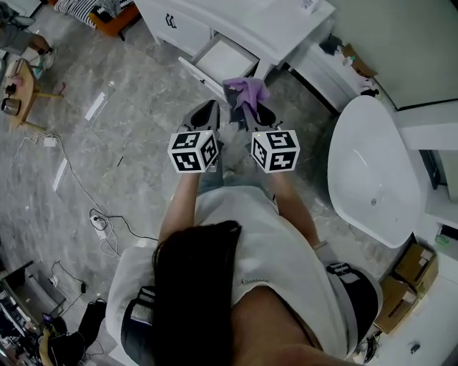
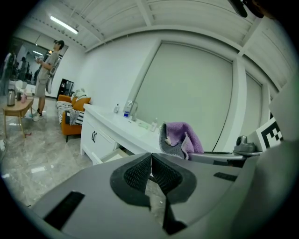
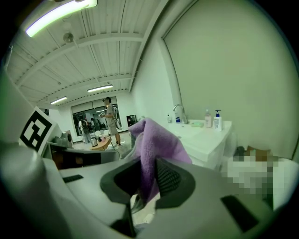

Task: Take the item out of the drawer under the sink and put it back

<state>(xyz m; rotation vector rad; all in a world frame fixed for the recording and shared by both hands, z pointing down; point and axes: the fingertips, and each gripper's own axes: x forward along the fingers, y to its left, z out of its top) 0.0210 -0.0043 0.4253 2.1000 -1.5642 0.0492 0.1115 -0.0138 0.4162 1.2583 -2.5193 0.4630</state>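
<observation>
1. While the white vanity (image 1: 243, 21) stood ahead of both grippers, its drawer (image 1: 225, 61) lay open just beyond their tips.
2. The purple cloth (image 3: 154, 144) was bunched up, clamped between the right gripper (image 1: 250, 111) jaws.
3. The left gripper (image 2: 150, 170), just beside it, was clenched on nothing.

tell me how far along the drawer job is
Done: the drawer stands open and the purple cloth is out of it. In hand: the right gripper is clamped on the cloth; the left gripper is shut, empty. Left: putting the cloth back.
</observation>
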